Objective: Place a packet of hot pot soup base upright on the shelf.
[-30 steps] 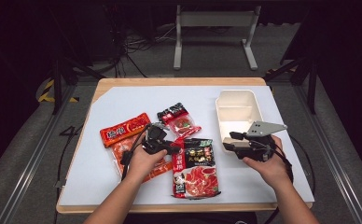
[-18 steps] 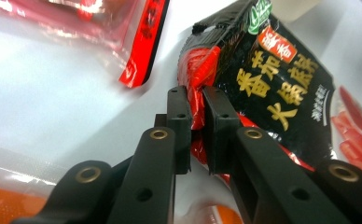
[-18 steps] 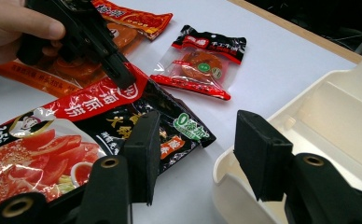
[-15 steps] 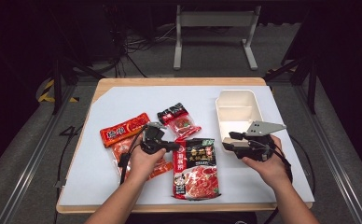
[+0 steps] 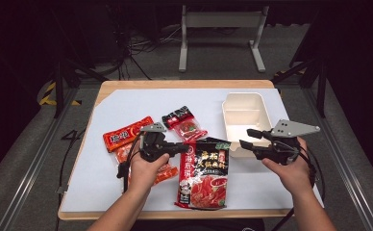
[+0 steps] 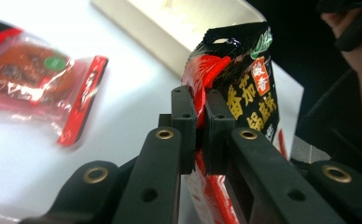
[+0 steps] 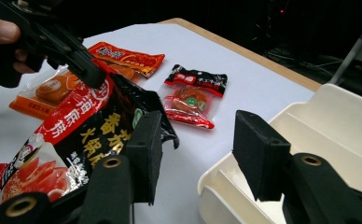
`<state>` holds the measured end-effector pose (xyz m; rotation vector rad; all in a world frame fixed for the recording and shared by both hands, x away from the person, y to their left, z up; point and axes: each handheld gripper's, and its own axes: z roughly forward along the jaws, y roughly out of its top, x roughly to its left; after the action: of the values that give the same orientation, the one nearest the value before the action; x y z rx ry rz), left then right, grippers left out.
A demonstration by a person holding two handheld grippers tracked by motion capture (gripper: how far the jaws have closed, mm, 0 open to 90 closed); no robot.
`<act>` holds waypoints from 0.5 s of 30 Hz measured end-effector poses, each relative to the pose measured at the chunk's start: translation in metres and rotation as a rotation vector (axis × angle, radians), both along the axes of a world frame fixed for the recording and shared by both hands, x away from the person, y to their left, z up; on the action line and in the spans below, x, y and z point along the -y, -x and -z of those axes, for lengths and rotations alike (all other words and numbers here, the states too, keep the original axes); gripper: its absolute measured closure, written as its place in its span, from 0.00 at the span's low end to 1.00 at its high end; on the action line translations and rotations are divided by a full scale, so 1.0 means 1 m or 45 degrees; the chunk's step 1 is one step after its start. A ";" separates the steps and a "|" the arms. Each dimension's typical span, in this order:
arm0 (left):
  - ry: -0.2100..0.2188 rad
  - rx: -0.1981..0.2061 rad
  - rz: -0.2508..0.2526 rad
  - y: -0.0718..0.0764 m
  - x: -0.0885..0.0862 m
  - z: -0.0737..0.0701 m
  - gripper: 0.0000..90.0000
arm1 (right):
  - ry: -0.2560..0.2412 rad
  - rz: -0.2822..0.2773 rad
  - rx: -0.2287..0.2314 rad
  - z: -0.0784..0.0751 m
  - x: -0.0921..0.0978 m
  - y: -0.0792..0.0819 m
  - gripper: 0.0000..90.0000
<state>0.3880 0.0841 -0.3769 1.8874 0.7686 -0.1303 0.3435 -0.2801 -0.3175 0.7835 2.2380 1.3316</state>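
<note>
We are seeing the two pads (image 6: 184,122) of the left gripper (image 6: 195,135) pressing together on the red edge of the big sachet (image 6: 244,93), so this gripper is clenched and is grasping it. In the high view the left gripper (image 5: 175,147) is pointing to the right, and the left hand (image 5: 148,166) is wrapping around its handle, with the forearm coming up from the bottom edge. The sachet (image 5: 205,173) is lying on the white mat (image 5: 127,103), between both hands, and its top corner is lifting a little near the tray (image 5: 244,115).

The right gripper (image 7: 195,149) is standing released, with its jaws wide apart and nothing between them. In the high view the right gripper (image 5: 249,139) is pointing to the left, over the front rim of the tray, just beside the sachet corner. The right hand (image 5: 290,166) is holding it from behind, the wrist slightly turned inward.

A small red packet (image 5: 184,122) and two orange packets (image 5: 127,134) are lying behind the left hand.
</note>
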 end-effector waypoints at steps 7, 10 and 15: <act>0.034 0.063 0.041 0.013 0.004 -0.014 0.96 | -0.019 -0.015 0.012 -0.006 0.002 0.004 0.58; 0.062 0.065 0.063 0.018 0.004 -0.018 0.96 | -0.015 -0.010 0.022 -0.009 0.002 0.006 0.58; 0.077 0.096 0.082 0.027 0.005 -0.027 0.96 | -0.033 -0.019 0.035 -0.013 0.003 0.010 0.58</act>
<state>0.3607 0.0787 -0.3503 1.8497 0.6463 -0.1208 0.3338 -0.2834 -0.3041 0.7539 2.2135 1.3731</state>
